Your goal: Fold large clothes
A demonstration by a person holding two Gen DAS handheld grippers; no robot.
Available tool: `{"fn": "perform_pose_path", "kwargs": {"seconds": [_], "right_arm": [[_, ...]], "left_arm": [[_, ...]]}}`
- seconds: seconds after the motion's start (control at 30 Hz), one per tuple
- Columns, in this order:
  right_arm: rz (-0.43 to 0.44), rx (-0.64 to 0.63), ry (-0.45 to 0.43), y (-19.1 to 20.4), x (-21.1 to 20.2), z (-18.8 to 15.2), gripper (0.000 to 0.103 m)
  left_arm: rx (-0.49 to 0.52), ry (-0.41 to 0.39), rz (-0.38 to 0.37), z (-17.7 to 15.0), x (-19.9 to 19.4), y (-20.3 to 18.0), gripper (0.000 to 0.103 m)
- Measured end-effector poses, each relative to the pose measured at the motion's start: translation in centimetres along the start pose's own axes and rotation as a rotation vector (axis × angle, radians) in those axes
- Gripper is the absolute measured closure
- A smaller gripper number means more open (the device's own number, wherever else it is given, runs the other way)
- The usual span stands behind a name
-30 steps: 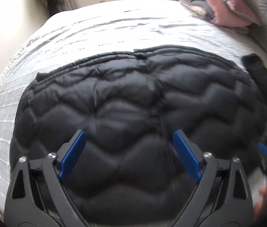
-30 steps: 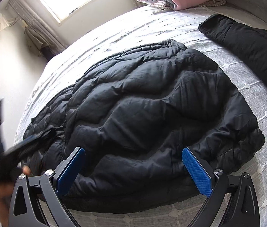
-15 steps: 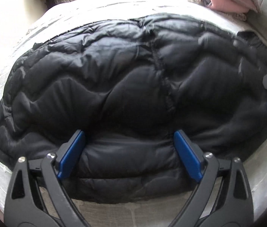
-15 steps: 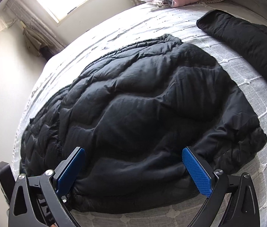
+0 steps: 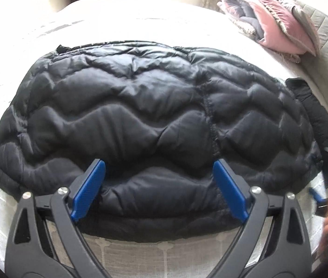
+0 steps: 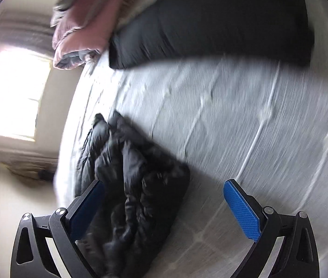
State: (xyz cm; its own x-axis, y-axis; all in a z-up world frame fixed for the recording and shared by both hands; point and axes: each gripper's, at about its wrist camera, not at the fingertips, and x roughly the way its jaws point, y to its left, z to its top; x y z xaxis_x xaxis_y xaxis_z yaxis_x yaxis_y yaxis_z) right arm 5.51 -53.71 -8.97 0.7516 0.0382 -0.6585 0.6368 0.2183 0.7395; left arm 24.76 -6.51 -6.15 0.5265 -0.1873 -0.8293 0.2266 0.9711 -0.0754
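A black quilted puffer jacket (image 5: 154, 120) lies folded into a wide flat bundle on the white bed. My left gripper (image 5: 159, 187) is open and empty, hovering over the jacket's near edge. My right gripper (image 6: 164, 208) is open and empty; its view is blurred and shows the jacket's end (image 6: 136, 185) at lower left. A bit of the right gripper and the hand holding it (image 5: 326, 206) shows at the left wrist view's right edge.
The bed has a white textured cover (image 5: 140, 252). A second black garment (image 6: 210, 20) lies on the bed beyond the jacket's right end (image 5: 314, 113). Folded pink and grey bedding (image 5: 273, 20) sits near the headboard. A bright window (image 6: 15, 92) is on the far wall.
My left gripper has pulled back and up, so the whole jacket shows. My right gripper has swung sharply right, off the jacket; its view is now motion-blurred.
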Motion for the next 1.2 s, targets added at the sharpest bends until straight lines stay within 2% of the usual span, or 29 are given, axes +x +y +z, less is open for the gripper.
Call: {"fn": "perform_pose_path", "kwargs": {"seconds": [0.1,0.23,0.27,0.33,0.37,0.43,0.5,0.6,0.7,0.87,1.03,1.1,1.2], "right_arm": [[0.089,0.061,0.063,-0.2,2.5,-0.9,0.0],[0.181,-0.032,0.134,2.2,5.2,-3.2,0.0],[0.189,-0.043,0.149,2.5,5.8,-3.6,0.003],[0.164,-0.077,0.119,3.1,6.0,-4.1,0.008],[0.152,-0.098,0.101,3.4,6.1,-4.2,0.013],[0.134,-0.126,0.069,4.2,6.1,-4.3,0.033],[0.115,-0.158,0.05,5.0,6.2,-4.5,0.066],[0.113,-0.213,0.023,6.2,5.9,-4.5,0.086],[0.098,-0.262,-0.026,7.3,4.2,-4.7,0.09],[0.061,-0.32,-0.157,8.1,0.8,-4.2,0.091],[-0.043,-0.348,-0.334,7.0,-4.1,-2.4,0.091],[-0.07,-0.359,-0.379,6.7,-5.4,-2.1,0.091],[-0.069,-0.397,-0.396,7.1,-5.9,-2.6,0.091]], "left_arm": [[0.002,-0.022,0.009,0.1,0.3,0.2,0.008],[0.008,0.012,-0.014,0.2,1.7,0.3,0.008],[0.011,0.009,-0.006,0.2,1.7,0.4,0.008],[0.023,-0.002,-0.002,0.4,1.8,0.2,0.008],[0.027,-0.004,-0.001,0.4,1.8,0.1,0.008],[0.032,-0.001,-0.005,0.4,2.0,0.0,0.008],[0.034,-0.002,-0.007,0.4,2.0,0.0,0.008],[0.01,0.004,-0.041,0.6,1.8,0.5,0.008],[-0.026,-0.006,-0.064,0.7,0.9,1.8,0.008],[-0.107,-0.036,-0.077,0.8,-1.0,5.1,0.008],[-0.21,-0.002,-0.096,0.7,-0.7,8.4,0.008],[-0.251,0.013,-0.102,0.7,-0.3,9.3,0.008],[-0.275,0.015,-0.085,0.4,-0.1,10.1,0.01]]}}
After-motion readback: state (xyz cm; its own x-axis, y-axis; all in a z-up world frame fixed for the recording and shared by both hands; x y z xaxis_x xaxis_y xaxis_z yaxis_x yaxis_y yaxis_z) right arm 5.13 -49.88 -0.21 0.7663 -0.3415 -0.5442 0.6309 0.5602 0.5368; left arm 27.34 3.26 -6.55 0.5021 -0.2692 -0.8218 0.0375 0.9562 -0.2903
